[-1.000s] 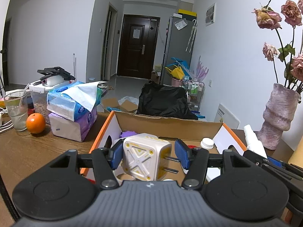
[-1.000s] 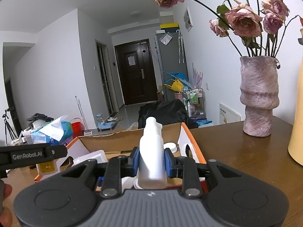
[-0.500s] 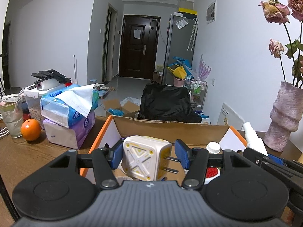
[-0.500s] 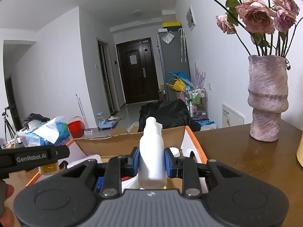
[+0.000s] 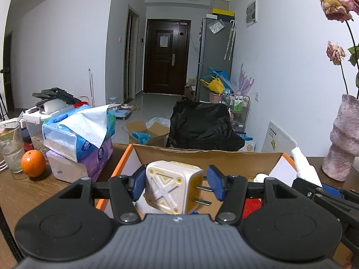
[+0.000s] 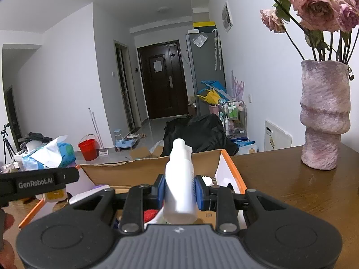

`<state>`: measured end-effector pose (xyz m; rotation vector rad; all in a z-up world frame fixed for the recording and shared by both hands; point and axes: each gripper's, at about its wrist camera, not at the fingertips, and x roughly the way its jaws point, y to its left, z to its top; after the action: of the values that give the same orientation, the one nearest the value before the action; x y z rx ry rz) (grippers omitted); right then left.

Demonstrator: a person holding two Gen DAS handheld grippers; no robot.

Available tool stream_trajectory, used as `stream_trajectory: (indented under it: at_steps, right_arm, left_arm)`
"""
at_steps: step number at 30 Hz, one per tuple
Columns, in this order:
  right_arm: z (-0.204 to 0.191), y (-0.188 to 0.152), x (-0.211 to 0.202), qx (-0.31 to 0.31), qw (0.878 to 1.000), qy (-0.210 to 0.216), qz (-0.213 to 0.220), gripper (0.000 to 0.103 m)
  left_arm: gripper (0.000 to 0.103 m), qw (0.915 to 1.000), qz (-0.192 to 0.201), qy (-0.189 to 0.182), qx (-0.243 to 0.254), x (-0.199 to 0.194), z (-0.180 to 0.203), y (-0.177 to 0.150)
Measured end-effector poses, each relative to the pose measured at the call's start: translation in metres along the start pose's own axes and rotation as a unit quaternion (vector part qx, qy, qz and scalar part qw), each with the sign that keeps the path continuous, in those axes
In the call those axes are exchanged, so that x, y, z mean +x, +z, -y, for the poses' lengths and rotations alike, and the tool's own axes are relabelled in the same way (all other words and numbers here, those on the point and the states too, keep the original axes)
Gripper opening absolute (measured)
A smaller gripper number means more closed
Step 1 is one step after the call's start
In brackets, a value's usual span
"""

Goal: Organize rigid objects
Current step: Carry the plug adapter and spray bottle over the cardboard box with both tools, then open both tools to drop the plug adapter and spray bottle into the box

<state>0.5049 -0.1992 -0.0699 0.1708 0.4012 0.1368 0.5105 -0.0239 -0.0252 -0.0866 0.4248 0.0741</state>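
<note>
Left gripper [image 5: 175,185]: the fingers are closed part-way on a white plug adapter [image 5: 171,189], one blue pad against its left face, the other against the tips of its two metal prongs, which point to the right. The adapter hangs over the near half of the open cardboard box [image 5: 202,154] — the box lies directly below and ahead of the fingers.

Right gripper [image 6: 179,190]: the fingers are clamped on a white spray bottle [image 6: 180,186], pads on both sides of its body. The bottle's long axis runs forward and up along the fingers, nozzle away from the camera. It too is over the box, toward the right-hand wall with the orange edge.

Governing relation: both items are already above the box opening, so the coming move is judged to be a straight descent, not a reach. The left gripper sits to the left of the right one (its black body shows at the left edge of the right view), so each has its own side.

Caution — the box holds other items (a red object, a white cap); contents under the fingers are partly hidden. The vase [image 6: 324,114] stands on the counter [image 6: 291,186], well apart from the box.
</note>
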Motion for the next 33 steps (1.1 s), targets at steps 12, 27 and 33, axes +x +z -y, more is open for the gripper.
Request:
stream_trajectory:
  at_steps: [12, 27, 33]
  right_arm:
    - [0.004, 0.003, 0.017, -0.005, 1.0, 0.006, -0.01, 0.026]
    - [0.012, 0.008, 0.022, 0.008, 0.999, -0.016, -0.026, 0.081]
    - [0.012, 0.011, 0.017, 0.005, 1.0, -0.018, -0.011, 0.103]
  left_arm:
    - [0.059, 0.9998, -0.002, 0.014, 0.012, 0.02, -0.005, 0.002]
    - [0.103, 0.9979, -0.005, 0.063, 0.013, 0.025, -0.01, -0.001]
    - [0.103, 0.9977, -0.017, 0.066, 0.006, 0.029, -0.013, -0.001]
